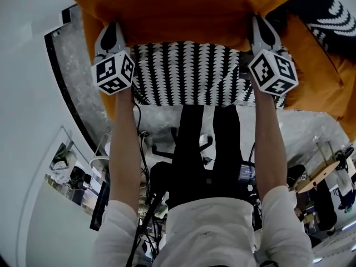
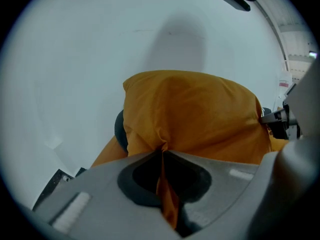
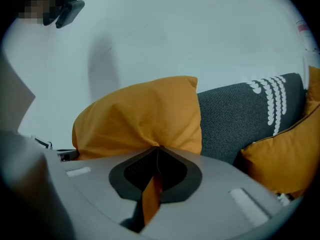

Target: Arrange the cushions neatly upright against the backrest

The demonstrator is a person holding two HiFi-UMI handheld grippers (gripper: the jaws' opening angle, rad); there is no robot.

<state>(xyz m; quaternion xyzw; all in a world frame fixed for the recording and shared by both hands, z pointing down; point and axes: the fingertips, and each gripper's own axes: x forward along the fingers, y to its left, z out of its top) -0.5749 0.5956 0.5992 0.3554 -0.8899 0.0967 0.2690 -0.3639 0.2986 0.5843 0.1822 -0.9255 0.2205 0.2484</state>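
I hold an orange cushion (image 1: 178, 10) by its two near corners. My left gripper (image 1: 114, 38) is shut on the left corner, and its fabric runs pinched between the jaws in the left gripper view, on the orange cushion (image 2: 192, 116) at my left gripper (image 2: 162, 154). My right gripper (image 1: 261, 35) is shut on the right corner, and the same orange cushion (image 3: 142, 116) bunches at my right gripper (image 3: 157, 151). Below it lies a black-and-white patterned cushion (image 1: 189, 74). A dark grey cushion with a white pattern (image 3: 250, 116) stands to the right.
A second orange cushion (image 1: 317, 77) lies at the right, also seen as the orange cushion (image 3: 287, 156) in the right gripper view. A pale wall (image 2: 100, 44) rises behind. The dark sofa edge (image 1: 67, 93) curves along the left. Cluttered floor with a chair base (image 1: 178, 143) lies behind me.
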